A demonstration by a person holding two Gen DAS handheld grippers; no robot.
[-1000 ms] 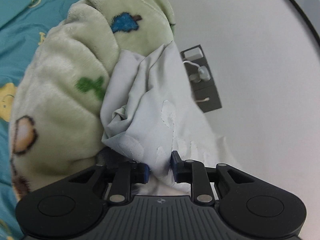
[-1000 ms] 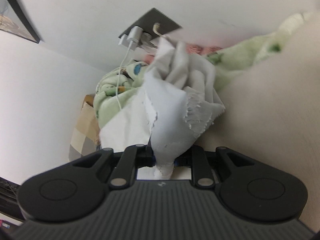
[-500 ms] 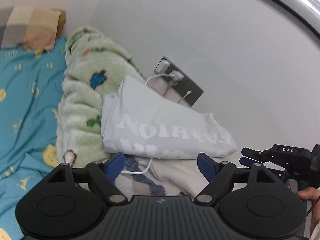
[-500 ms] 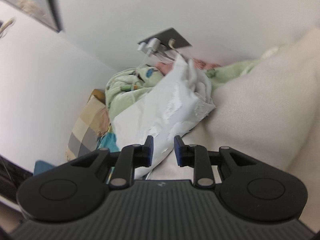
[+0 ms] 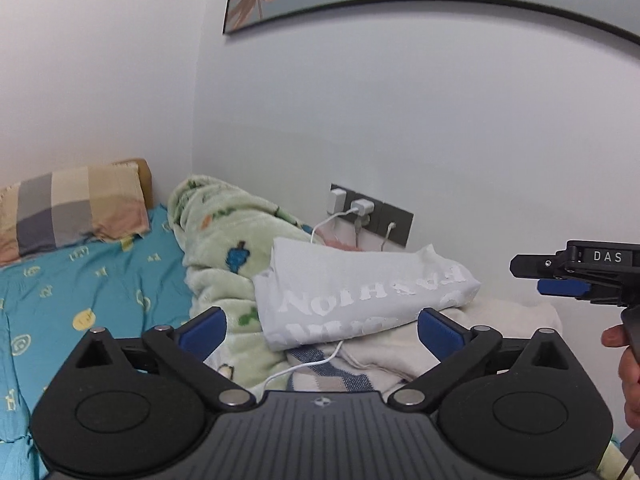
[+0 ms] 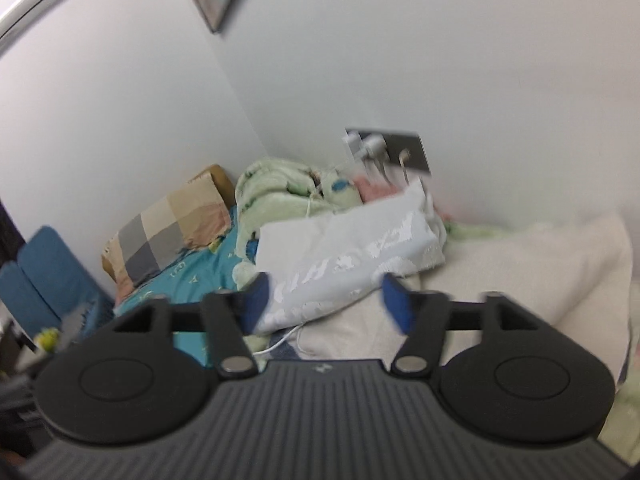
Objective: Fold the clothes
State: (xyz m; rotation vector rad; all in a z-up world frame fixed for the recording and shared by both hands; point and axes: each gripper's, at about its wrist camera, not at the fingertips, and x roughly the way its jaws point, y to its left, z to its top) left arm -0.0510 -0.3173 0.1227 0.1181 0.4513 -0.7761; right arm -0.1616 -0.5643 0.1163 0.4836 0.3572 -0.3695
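— Biggest first: bed in teal sheet, stretching left of the folded grey shirt. Checked pillow far left of the shirt, against the wall.

— And right beside the shirt?

— Green fleece blanket heaped just left of it, touching. Cream folded pile directly under the shirt, probably chosen as the stack for finished clothes.

— Shirt itself?

— Folded into a flat packet, lettering up, lying free on that pile. Wall socket just behind it, white charging cable trailing out beneath its front edge.

— Claws?

— Left claw spread wide, empty, just in front of the shirt. Right claw likewise released, nothing between its blue pads. Looks finished with this garment.
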